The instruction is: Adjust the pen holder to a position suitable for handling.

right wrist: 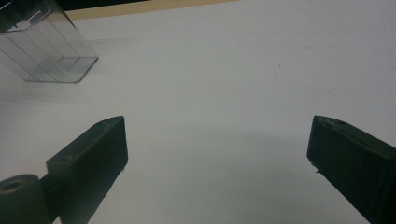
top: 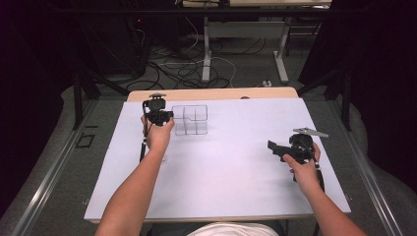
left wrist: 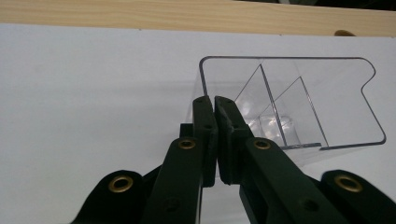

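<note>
Well, the left claw [left wrist: 215, 105] is pinched shut on the clear organizer's [left wrist: 299, 98] thin wall at the tabletop's [top: 221, 167] far left — a slick grip that could slip or tip it. Right claw [right wrist: 217, 149] hangs wide open, empty.

Table: I saw a white sheet [top: 221, 172] covering a pale wooden top [top: 211, 93].
Floor: grey carpet [top: 59, 196], with loose cables [top: 182, 71] at 12 o'clock.
Furniture: white desk legs [top: 206, 49] stood beyond.
Light: I noted dark surroundings at 3 and 9 o'clock.
</note>
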Demonstrator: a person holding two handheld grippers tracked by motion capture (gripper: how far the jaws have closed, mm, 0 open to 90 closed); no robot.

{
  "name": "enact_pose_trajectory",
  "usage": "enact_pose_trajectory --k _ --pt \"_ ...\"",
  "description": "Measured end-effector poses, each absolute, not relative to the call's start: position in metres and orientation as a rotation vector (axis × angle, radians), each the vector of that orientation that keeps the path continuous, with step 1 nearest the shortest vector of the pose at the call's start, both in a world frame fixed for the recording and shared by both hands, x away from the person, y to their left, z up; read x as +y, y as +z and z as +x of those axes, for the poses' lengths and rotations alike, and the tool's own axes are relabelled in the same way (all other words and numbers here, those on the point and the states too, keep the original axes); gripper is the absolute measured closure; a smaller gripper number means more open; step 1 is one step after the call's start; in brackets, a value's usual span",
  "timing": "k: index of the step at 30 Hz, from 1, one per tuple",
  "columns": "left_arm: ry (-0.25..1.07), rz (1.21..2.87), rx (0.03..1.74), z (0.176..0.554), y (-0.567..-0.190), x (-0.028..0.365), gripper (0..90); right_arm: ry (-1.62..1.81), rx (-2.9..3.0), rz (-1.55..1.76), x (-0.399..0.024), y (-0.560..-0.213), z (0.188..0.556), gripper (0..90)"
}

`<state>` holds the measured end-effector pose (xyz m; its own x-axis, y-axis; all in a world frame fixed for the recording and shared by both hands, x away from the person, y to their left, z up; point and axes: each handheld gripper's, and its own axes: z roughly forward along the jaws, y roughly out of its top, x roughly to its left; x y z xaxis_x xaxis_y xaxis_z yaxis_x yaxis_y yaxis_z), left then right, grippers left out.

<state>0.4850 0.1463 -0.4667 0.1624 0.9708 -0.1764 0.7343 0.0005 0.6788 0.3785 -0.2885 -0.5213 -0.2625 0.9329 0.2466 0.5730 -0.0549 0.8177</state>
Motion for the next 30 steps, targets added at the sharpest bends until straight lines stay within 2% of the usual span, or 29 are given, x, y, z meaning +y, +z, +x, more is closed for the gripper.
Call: enact_pose_trajectory --k 14,20,30 --pt "0.442 1.790 1.550 0.484 -0.469 0.144 87.2 1.242 1.837 1.612 -0.289 -0.523 0.379 4.7" --pt "0.482 1.754 1.522 0.483 -0.463 0.151 85.2 1.237 1.838 1.613 -0.289 -0.523 0.379 4.7" --pt "0.486 1.789 1.537 0.495 -0.474 0.156 90.0 1.233 1.856 1.613 -0.288 -0.524 0.379 4.7"
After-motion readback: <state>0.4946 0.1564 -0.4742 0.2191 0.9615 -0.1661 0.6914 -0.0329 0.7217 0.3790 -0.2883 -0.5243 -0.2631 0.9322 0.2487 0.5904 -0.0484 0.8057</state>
